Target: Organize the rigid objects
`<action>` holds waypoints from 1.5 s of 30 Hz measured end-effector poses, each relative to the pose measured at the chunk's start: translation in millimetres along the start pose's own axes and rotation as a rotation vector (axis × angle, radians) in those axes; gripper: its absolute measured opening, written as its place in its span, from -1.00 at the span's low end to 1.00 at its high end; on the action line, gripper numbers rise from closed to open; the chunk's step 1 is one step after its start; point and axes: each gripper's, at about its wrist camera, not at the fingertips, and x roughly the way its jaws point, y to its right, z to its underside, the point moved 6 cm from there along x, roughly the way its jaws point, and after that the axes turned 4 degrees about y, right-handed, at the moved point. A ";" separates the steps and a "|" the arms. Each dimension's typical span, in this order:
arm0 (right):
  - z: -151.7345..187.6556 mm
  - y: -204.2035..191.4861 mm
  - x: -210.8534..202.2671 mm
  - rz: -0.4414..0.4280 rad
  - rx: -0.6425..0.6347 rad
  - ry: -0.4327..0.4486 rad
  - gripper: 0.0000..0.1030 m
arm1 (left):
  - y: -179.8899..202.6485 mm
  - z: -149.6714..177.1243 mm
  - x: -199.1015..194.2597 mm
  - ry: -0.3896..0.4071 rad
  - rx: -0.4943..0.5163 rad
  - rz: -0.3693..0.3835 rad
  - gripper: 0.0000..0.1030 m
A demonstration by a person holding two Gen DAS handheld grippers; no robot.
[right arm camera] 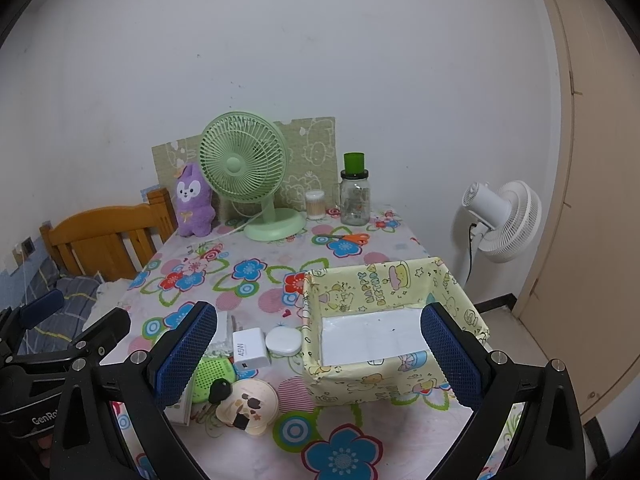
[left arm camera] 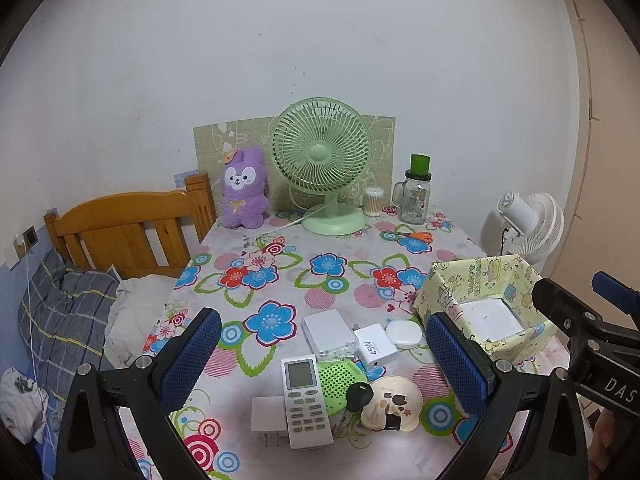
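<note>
Small rigid objects lie clustered near the table's front: a white remote (left arm camera: 306, 400), a white plug adapter (left arm camera: 267, 416), a white case (left arm camera: 328, 336), a 45W charger (left arm camera: 376, 346) (right arm camera: 249, 349), a round white puck (left arm camera: 404, 334) (right arm camera: 283, 341), a green perforated disc (left arm camera: 342, 380) (right arm camera: 212, 374), a black key (left arm camera: 357, 396) (right arm camera: 220, 391) and a round mirror (left arm camera: 396, 402) (right arm camera: 250, 404). A yellow patterned box (left arm camera: 516, 340) (right arm camera: 384, 384) stands at the right, holding only a white sheet. My left gripper (left arm camera: 324, 360) is open above the cluster. My right gripper (right arm camera: 320, 356) is open before the box.
At the back stand a green fan (left arm camera: 320, 160), a purple plush (left arm camera: 243, 188), a cotton swab jar (left arm camera: 374, 201) and a glass jar (left arm camera: 416, 196). Orange scissors (left arm camera: 412, 236) lie nearby. A wooden bed (left arm camera: 120, 232) is left, a white fan (right arm camera: 500, 220) right.
</note>
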 end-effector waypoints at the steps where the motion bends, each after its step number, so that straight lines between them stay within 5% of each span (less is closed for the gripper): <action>1: 0.3 0.1 0.3 0.000 0.000 -0.001 0.99 | 0.5 0.6 0.0 -0.001 0.000 0.001 1.00; 31: 50.4 -56.5 64.3 -0.086 -0.075 -0.096 0.98 | -30.3 73.8 72.6 -0.215 0.001 -0.019 1.00; 45: 91.9 -82.9 101.2 -0.113 -0.116 -0.223 0.87 | -41.8 110.9 105.3 -0.328 -0.026 -0.012 0.99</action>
